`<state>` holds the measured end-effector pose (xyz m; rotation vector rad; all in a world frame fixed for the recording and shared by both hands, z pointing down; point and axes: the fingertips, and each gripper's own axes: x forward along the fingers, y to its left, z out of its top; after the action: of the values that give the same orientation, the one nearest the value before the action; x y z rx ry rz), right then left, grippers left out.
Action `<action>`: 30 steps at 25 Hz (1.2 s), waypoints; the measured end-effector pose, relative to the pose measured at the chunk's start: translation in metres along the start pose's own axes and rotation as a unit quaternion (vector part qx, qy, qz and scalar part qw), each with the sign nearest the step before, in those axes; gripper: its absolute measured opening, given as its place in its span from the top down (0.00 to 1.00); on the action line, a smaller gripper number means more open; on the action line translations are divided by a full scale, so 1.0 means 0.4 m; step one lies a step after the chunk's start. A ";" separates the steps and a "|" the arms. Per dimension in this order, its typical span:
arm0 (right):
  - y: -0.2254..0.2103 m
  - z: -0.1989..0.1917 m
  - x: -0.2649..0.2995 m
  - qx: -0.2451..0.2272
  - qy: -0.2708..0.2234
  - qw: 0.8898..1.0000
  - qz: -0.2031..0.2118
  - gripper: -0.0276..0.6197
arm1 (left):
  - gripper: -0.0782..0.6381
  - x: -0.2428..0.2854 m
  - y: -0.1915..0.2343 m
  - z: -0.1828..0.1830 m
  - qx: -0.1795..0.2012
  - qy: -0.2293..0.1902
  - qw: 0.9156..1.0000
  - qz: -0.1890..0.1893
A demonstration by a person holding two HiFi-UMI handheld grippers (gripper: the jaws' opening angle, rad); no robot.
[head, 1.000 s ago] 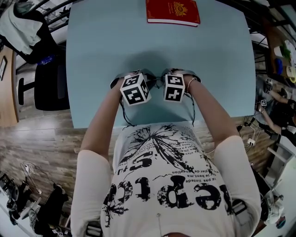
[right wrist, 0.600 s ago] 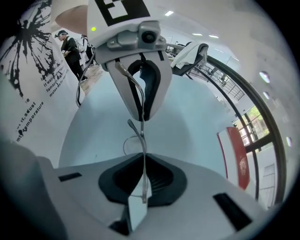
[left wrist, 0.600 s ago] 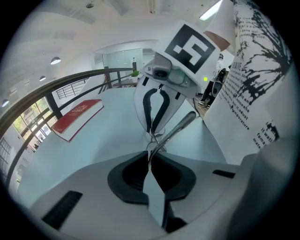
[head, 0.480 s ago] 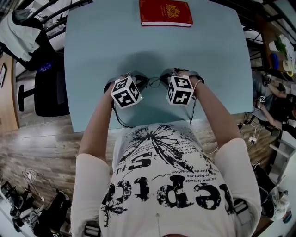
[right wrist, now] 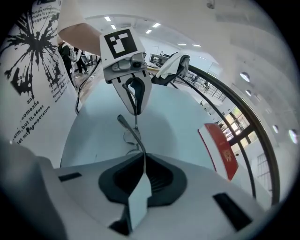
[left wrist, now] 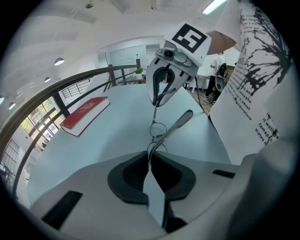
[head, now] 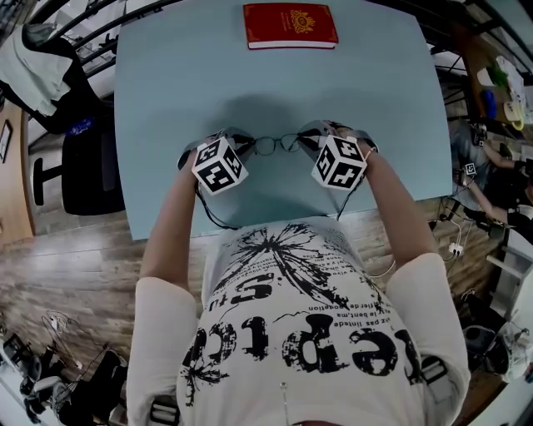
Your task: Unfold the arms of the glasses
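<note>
Glasses (head: 279, 144): strung between my two claws over the table (head: 375, 91), lenses midway.
Left claw (left wrist: 150, 158): pressed together on one thin frame end; I judge it steadies the frame.
Right claw (right wrist: 142, 158): pinching the other end, probably to work that arm open.
Hard to see: the hinges are too small, so how far the arms are open is unclear.
Book (head: 290, 25): at the far edge, well apart.

The glasses (head: 277, 144), thin dark wire with two round lenses, are hanging over the near middle of the tabletop (head: 383, 91), stretching left to right. The left tongs (left wrist: 150, 159) and right tongs (right wrist: 142, 161) are pinching the two ends. A slim, thick-tipped arm (left wrist: 180, 122) is angling nearward.
</note>
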<state>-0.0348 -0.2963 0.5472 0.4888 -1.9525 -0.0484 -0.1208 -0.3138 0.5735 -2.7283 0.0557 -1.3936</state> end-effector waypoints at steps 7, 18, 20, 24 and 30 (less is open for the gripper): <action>0.008 -0.048 -0.010 0.013 0.019 1.000 -0.009 0.92 | 0.85 -0.014 0.014 -0.025 -0.010 0.006 1.000 0.017; -0.006 -0.045 -0.008 0.051 0.015 0.998 -0.042 0.91 | 0.85 -0.015 0.009 -0.017 -0.034 -0.009 0.999 0.038; -0.007 -0.038 -0.006 0.057 0.012 0.997 -0.048 0.91 | 0.85 -0.014 0.006 -0.022 -0.038 -0.009 0.999 0.037; 0.004 -0.031 -0.009 0.068 0.012 0.997 -0.044 0.75 | 0.73 -0.024 0.000 -0.032 -0.049 -0.015 0.998 0.037; 0.009 -0.051 -0.047 0.122 0.031 0.987 -0.099 0.75 | 0.72 -0.099 0.013 -0.030 -0.086 -0.066 0.990 0.094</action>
<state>-0.0116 -0.2826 0.5405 0.8361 -1.8529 0.0795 -0.1537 -0.3169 0.5478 -2.8544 0.4319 -1.2073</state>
